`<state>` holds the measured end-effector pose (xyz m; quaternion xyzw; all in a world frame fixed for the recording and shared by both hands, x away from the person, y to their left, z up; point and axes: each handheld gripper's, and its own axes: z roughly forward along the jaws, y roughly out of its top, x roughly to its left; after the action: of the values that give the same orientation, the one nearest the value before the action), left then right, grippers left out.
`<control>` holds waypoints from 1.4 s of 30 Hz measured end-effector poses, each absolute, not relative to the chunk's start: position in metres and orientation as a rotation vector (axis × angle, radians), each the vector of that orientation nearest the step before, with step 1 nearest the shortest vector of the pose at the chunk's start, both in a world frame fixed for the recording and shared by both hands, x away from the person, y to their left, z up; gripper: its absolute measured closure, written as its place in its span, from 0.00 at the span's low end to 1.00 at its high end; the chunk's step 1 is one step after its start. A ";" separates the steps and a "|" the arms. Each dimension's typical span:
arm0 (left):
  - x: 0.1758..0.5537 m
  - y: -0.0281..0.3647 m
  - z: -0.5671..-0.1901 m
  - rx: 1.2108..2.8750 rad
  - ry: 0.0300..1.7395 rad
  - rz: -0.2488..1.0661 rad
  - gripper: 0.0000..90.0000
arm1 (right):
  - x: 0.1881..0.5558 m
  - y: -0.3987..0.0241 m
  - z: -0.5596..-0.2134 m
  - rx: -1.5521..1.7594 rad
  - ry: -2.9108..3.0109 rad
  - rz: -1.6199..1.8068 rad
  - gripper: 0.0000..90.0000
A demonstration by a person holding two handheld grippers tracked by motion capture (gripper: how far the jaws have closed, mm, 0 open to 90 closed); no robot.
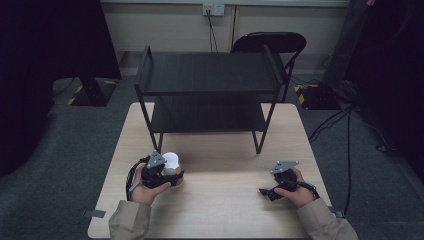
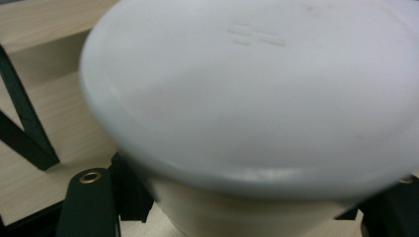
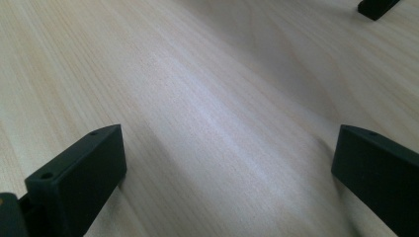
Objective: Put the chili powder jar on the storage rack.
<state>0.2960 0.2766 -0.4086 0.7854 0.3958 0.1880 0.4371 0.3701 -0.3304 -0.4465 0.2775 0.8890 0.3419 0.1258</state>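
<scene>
Left gripper (image 1: pixel 172 176) clamped on white cup (image 2: pixel 257 98), embossed lid marks visible close up, right gripper (image 1: pixel 264 192) spread wide over table (image 3: pixel 197 98)

I'm looking into a lab-like room: grey carpet, cables and 1 wall socket (image 1: pixel 213 9) behind the black shelf (image 1: pixel 210 75) on a wooden table (image 1: pixel 225 210).

In the left gripper view the white cup (image 2: pixel 257 113) sits so close that its lid is blurred, its right side and base run past the frame edges, and it hides most of both jaws. From above, the left gripper (image 1: pixel 172 176) and its hand (image 1: pixel 145 190) cover the cup's lower part. In the right gripper view both jaws are cut off at the bottom edge, and the shelf (image 3: pixel 375 7) foot beyond them is clipped at the top corner.
</scene>
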 end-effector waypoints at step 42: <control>0.351 0.240 -0.303 1.932 0.891 0.497 0.34 | 0.369 -0.330 -0.447 0.814 2.585 0.997 0.00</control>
<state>0.3509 0.2398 -0.3030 0.7850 0.3619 0.2020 0.4605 0.3693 -0.3301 -0.4468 0.2796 0.8880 0.3424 0.1267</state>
